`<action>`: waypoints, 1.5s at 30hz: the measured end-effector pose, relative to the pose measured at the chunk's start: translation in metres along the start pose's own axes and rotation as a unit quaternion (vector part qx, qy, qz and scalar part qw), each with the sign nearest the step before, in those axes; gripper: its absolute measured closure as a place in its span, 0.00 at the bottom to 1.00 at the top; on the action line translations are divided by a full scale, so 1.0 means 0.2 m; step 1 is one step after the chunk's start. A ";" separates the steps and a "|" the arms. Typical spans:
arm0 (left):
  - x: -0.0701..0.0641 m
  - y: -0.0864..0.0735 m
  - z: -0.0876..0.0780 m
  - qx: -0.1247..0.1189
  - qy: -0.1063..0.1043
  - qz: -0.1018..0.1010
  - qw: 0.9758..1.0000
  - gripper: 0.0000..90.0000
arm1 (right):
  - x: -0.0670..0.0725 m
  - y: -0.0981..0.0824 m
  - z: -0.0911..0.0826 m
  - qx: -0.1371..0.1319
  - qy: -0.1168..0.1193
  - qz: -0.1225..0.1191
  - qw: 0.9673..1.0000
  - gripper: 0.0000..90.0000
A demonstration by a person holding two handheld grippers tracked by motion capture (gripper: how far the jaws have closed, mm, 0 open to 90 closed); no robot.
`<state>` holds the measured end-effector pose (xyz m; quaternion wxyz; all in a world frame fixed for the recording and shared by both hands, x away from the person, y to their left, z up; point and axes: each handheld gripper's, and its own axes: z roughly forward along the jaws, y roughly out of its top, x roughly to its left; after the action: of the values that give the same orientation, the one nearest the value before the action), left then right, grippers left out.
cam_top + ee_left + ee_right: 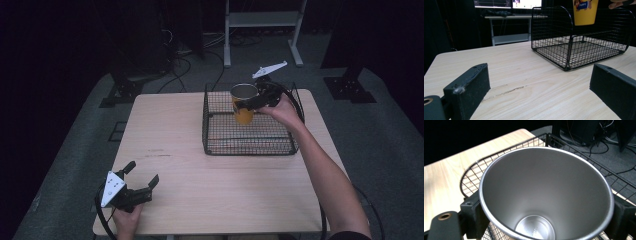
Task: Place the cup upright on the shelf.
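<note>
The right claw [255,103] grips the yellow cup [243,111] by its sides, upright just above the wire basket [220,145] floor beneath it. A loosened pinch could tip it. The left claw [141,180] idles, released, over the bench [170,150].

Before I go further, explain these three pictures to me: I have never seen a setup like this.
A person sits at a wooden table, holding a hand-held gripper in each hand. One picture looks down from above. The other two come from cameras riding on the grippers, looking along their black fingers. The left gripper rests near the table's front edge, open and holding nothing. The right gripper is shut on a yellow cup with a steel inside, held over a black wire basket on the table.
</note>
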<state>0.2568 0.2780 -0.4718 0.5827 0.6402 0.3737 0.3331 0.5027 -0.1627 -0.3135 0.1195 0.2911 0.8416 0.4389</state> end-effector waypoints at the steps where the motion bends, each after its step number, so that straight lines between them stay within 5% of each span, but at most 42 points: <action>1: 0.00 0.00 0.00 -0.001 0.000 0.000 1.000 0.02 | 0.00 0.00 0.01 0.002 0.000 0.000 1.000 0.13; 20: 0.00 0.00 0.00 -0.001 -0.001 0.000 1.000 0.02 | -0.03 -0.07 0.20 0.018 0.023 0.017 0.999 0.13; 45: 0.00 0.00 0.00 0.000 -0.002 0.000 1.000 0.02 | -0.05 -0.20 0.40 0.079 0.006 0.021 0.997 0.13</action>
<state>0.2567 0.2785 -0.4718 0.5832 0.6408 0.3728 0.3322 0.5319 -0.1322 -0.3939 0.0819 0.3152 0.8680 0.3750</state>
